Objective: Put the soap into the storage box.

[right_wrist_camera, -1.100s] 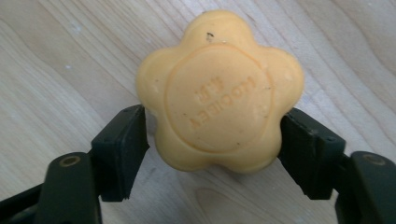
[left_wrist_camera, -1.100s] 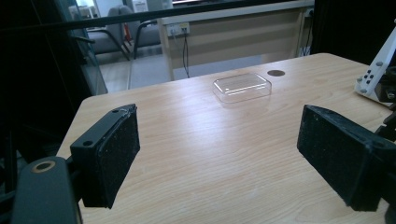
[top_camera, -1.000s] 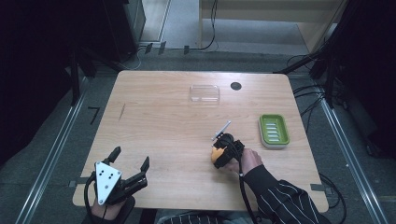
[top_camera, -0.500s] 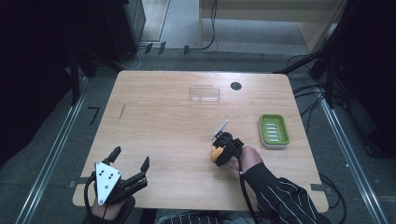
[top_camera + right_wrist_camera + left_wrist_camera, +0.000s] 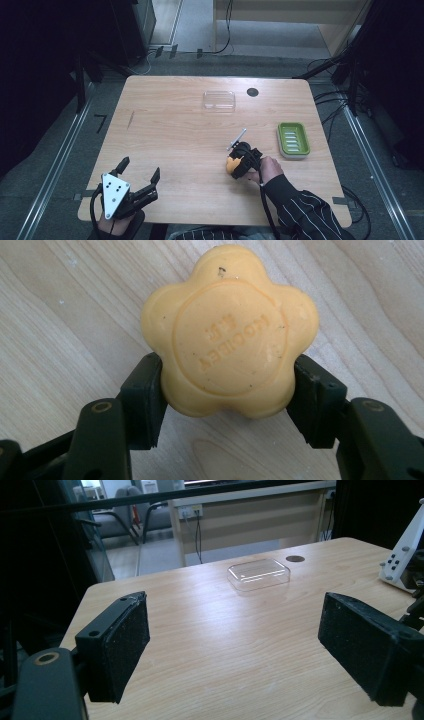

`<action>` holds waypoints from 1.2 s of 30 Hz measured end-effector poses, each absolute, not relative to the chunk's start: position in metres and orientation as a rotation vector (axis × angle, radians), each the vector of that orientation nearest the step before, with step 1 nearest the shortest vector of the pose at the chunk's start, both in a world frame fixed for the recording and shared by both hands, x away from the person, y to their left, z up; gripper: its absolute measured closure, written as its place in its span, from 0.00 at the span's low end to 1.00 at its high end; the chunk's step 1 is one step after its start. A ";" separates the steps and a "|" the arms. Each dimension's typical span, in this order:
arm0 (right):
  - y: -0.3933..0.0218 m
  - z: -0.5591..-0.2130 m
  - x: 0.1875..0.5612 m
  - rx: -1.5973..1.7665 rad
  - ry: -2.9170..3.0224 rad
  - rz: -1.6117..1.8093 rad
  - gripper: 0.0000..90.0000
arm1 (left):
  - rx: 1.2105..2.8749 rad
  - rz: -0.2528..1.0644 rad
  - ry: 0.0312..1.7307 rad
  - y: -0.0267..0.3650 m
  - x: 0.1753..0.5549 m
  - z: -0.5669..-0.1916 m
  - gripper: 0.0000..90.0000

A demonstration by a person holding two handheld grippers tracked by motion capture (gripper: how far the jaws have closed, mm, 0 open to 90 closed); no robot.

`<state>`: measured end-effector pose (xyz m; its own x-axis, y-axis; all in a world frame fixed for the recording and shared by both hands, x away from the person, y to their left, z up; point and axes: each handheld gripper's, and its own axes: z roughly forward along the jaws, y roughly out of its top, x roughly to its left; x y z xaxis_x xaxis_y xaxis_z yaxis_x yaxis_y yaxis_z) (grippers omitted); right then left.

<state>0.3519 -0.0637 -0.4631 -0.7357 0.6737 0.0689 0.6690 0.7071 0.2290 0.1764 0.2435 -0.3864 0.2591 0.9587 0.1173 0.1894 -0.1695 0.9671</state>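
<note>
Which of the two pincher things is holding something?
The right gripper: its jaws squeeze the yellow flower-shaped soap. The left gripper is open, with nothing between its jaws.

Yellow flower-shaped soap (image 5: 230, 332) clamped on table (image 5: 60, 330).

Office or lab: chairs (image 5: 122, 510) and wall sockets (image 5: 192, 511) at 12 o'clock, floor cables (image 5: 227, 30), wooden worktop (image 5: 175, 130).
</note>
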 end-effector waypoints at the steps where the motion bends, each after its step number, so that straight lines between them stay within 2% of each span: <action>1: -0.064 -0.463 0.352 1.124 2.885 0.385 0.45 | 1.578 1.016 1.097 0.243 0.176 -0.386 0.15; 36: -0.094 -0.451 0.342 1.105 2.855 0.351 0.44 | 1.578 1.013 1.098 0.244 0.177 -0.386 0.15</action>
